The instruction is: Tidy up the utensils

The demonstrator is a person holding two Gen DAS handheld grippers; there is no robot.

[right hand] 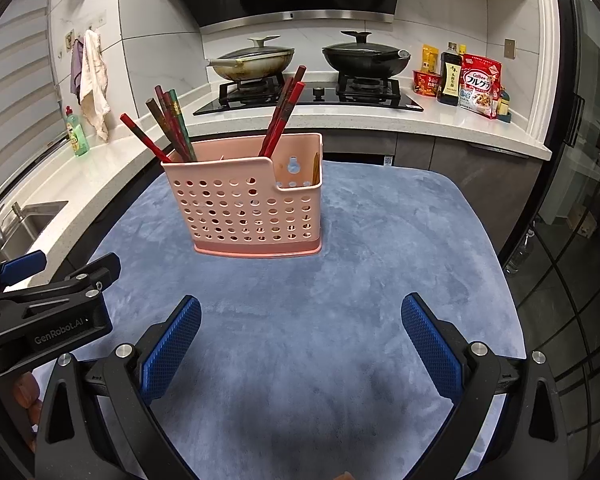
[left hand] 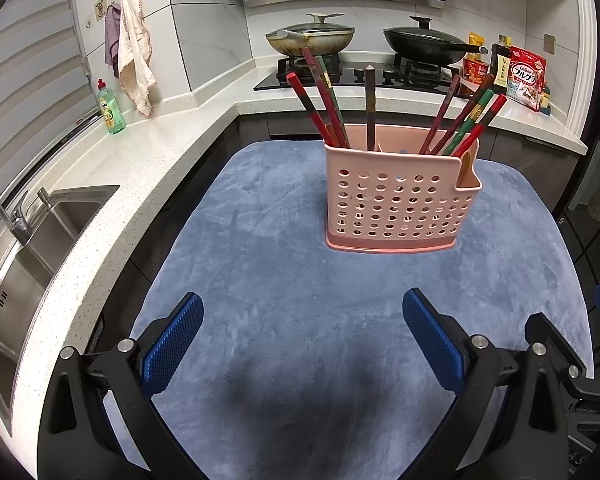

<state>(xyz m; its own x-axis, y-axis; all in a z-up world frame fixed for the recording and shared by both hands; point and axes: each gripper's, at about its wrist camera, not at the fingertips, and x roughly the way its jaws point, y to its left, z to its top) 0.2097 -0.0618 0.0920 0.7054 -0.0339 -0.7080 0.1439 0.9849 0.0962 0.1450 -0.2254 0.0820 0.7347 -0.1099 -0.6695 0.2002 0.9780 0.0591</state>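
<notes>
A pink perforated utensil basket [left hand: 396, 204] stands upright on a blue-grey mat [left hand: 300, 280]; it also shows in the right wrist view [right hand: 252, 212]. Several red, brown and green chopsticks [left hand: 324, 100] lean out of its left side and more [left hand: 468, 120] out of its right; in the right wrist view they show on the left [right hand: 168, 128] and in the middle [right hand: 284, 112]. A wooden utensil [right hand: 316, 168] sits in the small side pocket. My left gripper [left hand: 302, 340] is open and empty above the mat, well short of the basket. My right gripper [right hand: 300, 344] is open and empty too.
A white counter [left hand: 140, 168] with a steel sink [left hand: 28, 264] runs along the left. A green soap bottle [left hand: 110, 110] and hanging cloths [left hand: 134, 60] are behind it. A stove with two lidded pans [left hand: 312, 38] and food packets [left hand: 526, 76] stands at the back. The left gripper's body [right hand: 48, 308] shows at the right view's left edge.
</notes>
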